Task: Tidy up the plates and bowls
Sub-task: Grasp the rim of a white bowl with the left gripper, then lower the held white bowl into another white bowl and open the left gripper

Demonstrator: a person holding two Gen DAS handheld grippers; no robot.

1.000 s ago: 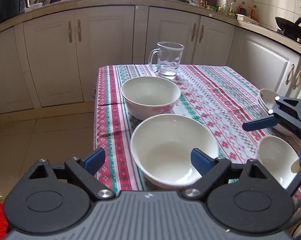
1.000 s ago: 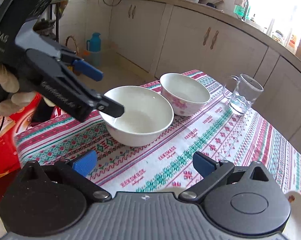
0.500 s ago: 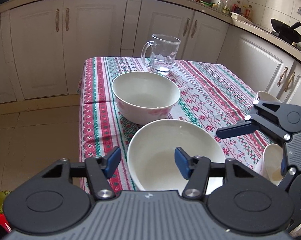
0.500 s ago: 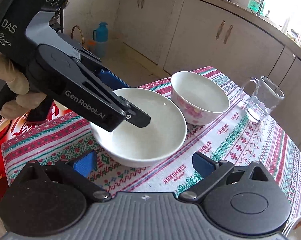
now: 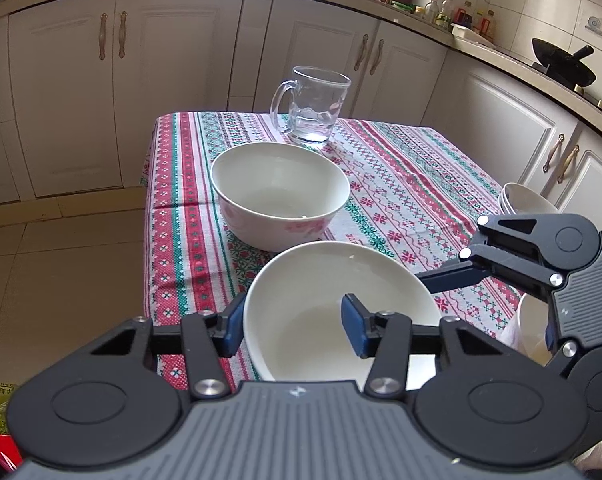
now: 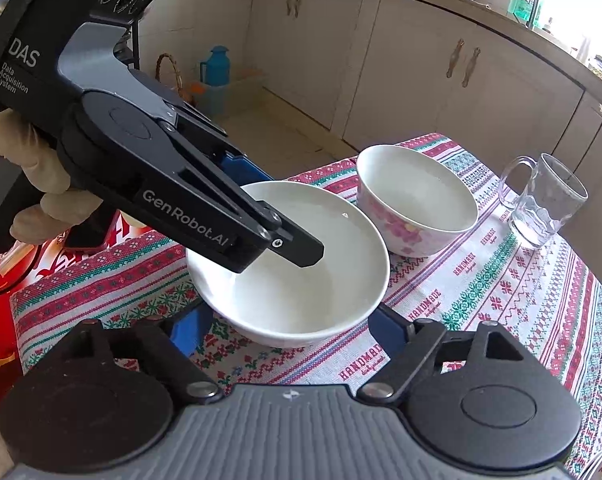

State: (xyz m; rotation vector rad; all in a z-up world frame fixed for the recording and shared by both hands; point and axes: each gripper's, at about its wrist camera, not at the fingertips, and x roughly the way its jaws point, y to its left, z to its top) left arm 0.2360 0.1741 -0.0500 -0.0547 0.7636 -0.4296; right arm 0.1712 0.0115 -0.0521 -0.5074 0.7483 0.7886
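A plain white bowl (image 5: 325,292) sits near the table's front left corner; it also shows in the right wrist view (image 6: 301,276). My left gripper (image 5: 293,326) straddles its near rim, one finger outside and one inside, jaws narrowed but the pads do not visibly press the rim. A second white bowl with pink flowers (image 5: 281,192) stands behind it, also in the right wrist view (image 6: 417,200). My right gripper (image 6: 289,328) is open, its fingers on either side of the plain bowl's base. A small bowl (image 5: 531,332) lies below the right gripper.
A glass mug (image 5: 313,104) stands at the table's far edge, also in the right wrist view (image 6: 545,200). Stacked white dishes (image 5: 521,198) sit at the right table edge. The patterned tablecloth (image 5: 413,184) covers the table. Kitchen cabinets surround it.
My left gripper moved forward over the plain bowl's rim and its jaws narrowed from wide open. My right gripper moved closer to the same bowl, staying open.
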